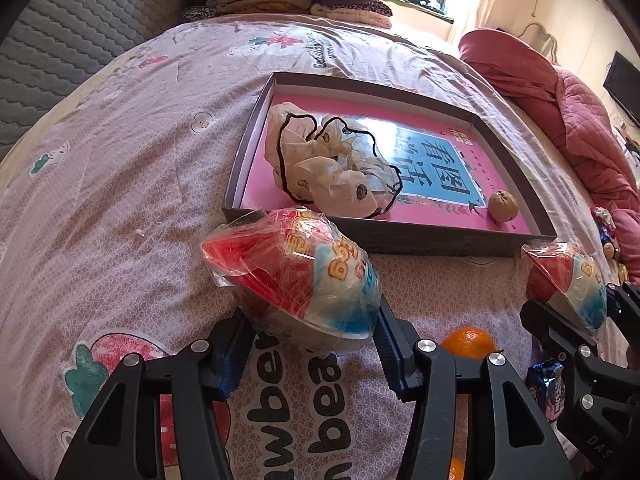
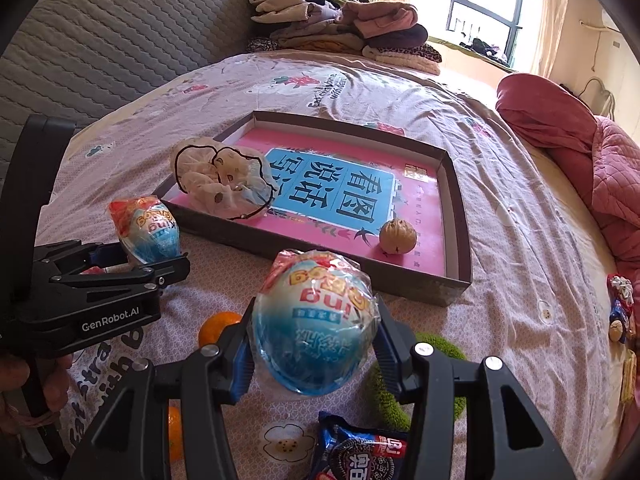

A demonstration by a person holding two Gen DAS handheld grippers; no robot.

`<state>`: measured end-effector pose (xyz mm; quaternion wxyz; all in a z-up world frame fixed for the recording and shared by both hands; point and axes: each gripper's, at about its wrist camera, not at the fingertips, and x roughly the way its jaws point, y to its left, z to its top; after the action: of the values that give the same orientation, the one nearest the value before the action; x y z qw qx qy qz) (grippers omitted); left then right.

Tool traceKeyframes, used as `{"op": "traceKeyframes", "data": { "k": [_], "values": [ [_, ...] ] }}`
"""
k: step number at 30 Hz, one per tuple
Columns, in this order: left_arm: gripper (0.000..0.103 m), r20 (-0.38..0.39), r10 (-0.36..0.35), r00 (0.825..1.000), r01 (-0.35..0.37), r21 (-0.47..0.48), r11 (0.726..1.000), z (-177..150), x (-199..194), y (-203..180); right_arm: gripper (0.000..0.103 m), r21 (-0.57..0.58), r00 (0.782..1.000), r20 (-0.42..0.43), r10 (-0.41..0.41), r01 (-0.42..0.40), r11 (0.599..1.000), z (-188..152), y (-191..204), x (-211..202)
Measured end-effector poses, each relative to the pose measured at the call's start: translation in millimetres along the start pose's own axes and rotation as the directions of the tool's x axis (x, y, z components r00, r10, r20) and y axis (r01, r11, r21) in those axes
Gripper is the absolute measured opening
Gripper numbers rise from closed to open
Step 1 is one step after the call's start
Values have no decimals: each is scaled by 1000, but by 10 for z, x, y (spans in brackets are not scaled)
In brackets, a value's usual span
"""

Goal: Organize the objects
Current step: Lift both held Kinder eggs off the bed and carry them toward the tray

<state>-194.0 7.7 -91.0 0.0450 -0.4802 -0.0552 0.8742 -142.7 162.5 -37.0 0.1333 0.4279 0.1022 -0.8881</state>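
On the bed, covered by a pink printed sheet, 2 grippers each grip a wrapped egg-shaped toy. The left gripper has its fingers pressed on the sides of the left egg toy, a red, white and blue egg in clear crinkled wrap that sits just in front of the near wall of the shallow box. The right gripper likewise has its fingers clamped on the right egg toy, blue end toward the camera, held above the sheet near the front of the box. Each gripper also shows in the other's view, the left one at the left edge of the right wrist view with a hand below it. Inside the box, on a pink and blue printed sheet, lie a crumpled sheer white cloth edged in black at the left end and a walnut near the front right corner. On the bed close to the grippers lie an orange, a green fuzzy object and a blue cookie packet. Folded clothes are stacked at the far side, and a red quilt is bunched at the right.
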Motion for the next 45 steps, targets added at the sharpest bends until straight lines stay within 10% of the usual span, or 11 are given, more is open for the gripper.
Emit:
{"op": "traceKeyframes", "data": {
  "k": [45],
  "values": [
    [57, 220, -44, 974, 22, 102, 995, 161, -1245, -406, 51, -3, 976, 216, -22, 23, 1000, 302, -88, -1099]
  ]
}}
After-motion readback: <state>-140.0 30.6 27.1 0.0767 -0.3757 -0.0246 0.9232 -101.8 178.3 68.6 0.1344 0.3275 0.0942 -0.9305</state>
